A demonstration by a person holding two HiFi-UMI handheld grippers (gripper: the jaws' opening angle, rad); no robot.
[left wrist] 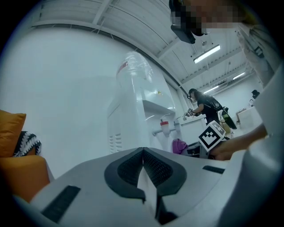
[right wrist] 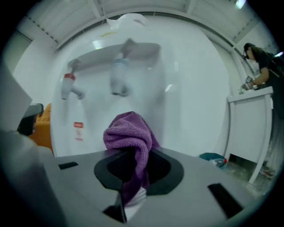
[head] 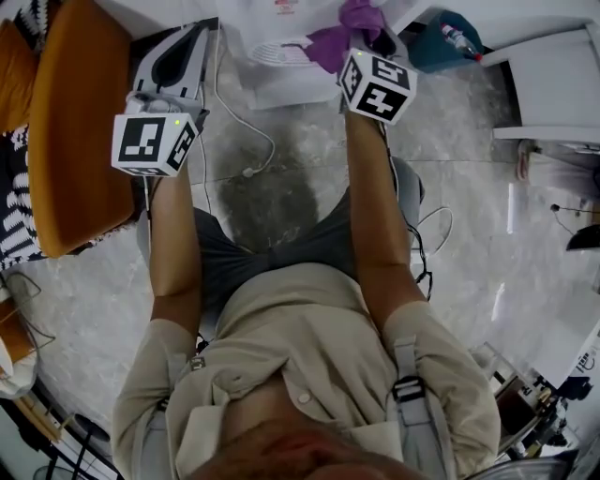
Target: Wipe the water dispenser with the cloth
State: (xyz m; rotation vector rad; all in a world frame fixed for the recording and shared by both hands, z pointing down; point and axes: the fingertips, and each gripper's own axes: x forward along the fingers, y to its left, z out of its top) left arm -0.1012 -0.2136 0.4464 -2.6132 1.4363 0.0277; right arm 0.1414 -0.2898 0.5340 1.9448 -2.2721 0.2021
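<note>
The white water dispenser point(right wrist: 142, 88) fills the right gripper view, its red tap point(right wrist: 69, 86) and blue tap point(right wrist: 119, 80) above my jaws. A bunched purple cloth point(right wrist: 128, 133) is clamped in my right gripper point(right wrist: 133, 153), close to the dispenser's front panel below the taps. In the head view the cloth point(head: 349, 26) sits at the dispenser's base point(head: 281, 52), ahead of the right gripper point(head: 364, 45). My left gripper point(head: 183, 42) hangs to the dispenser's left, shut with nothing between its jaws. Its own view shows the dispenser point(left wrist: 137, 111) from the side, with the bottle point(left wrist: 133, 66) on top.
An orange sofa point(head: 70, 141) stands at the left, close to the left gripper. A white cable point(head: 248, 141) trails over the marble floor. A teal bin point(head: 441, 42) and a white cabinet point(head: 553, 84) stand to the right. A person point(left wrist: 202, 106) works in the background.
</note>
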